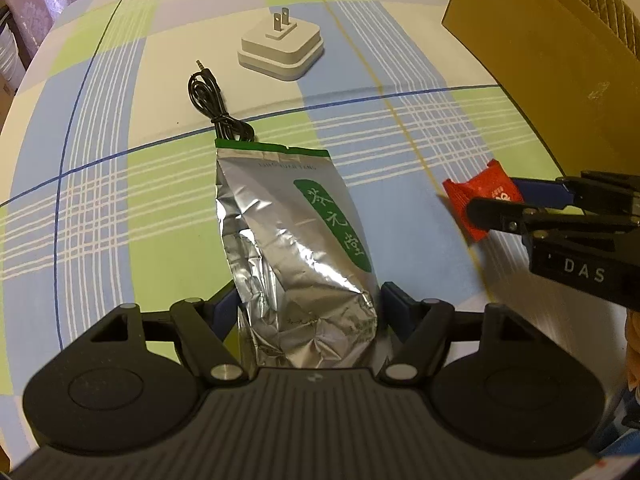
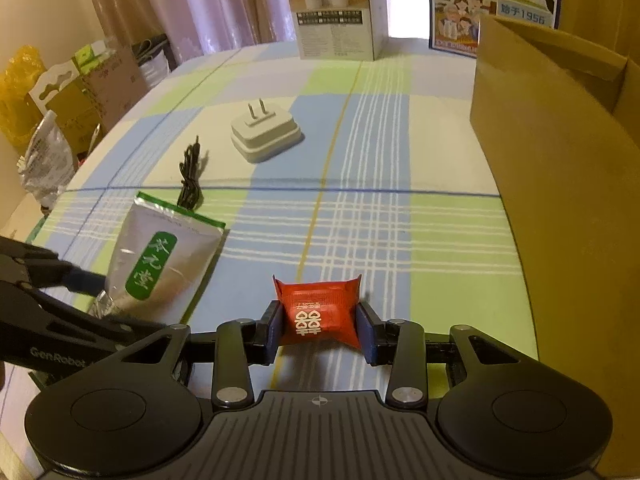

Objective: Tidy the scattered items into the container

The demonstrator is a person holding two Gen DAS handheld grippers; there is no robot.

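My left gripper (image 1: 308, 308) is shut on the near end of a silver foil pouch (image 1: 296, 240) with a green label; it also shows in the right wrist view (image 2: 160, 260). My right gripper (image 2: 320, 330) is shut on a red candy packet (image 2: 318, 314), held just above the checked tablecloth; the packet shows in the left wrist view (image 1: 480, 194) too. A coiled black audio cable (image 1: 214, 106) and a white plug adapter (image 1: 280, 50) lie beyond the pouch. The brown cardboard box (image 2: 560, 184) stands at the right.
A white product box (image 2: 336, 12) and a blue printed carton (image 2: 492, 0) stand at the table's far edge. Bags and cardboard boxes (image 2: 80, 92) sit off the table to the left. The tablecloth (image 2: 400, 220) lies between the items and the box.
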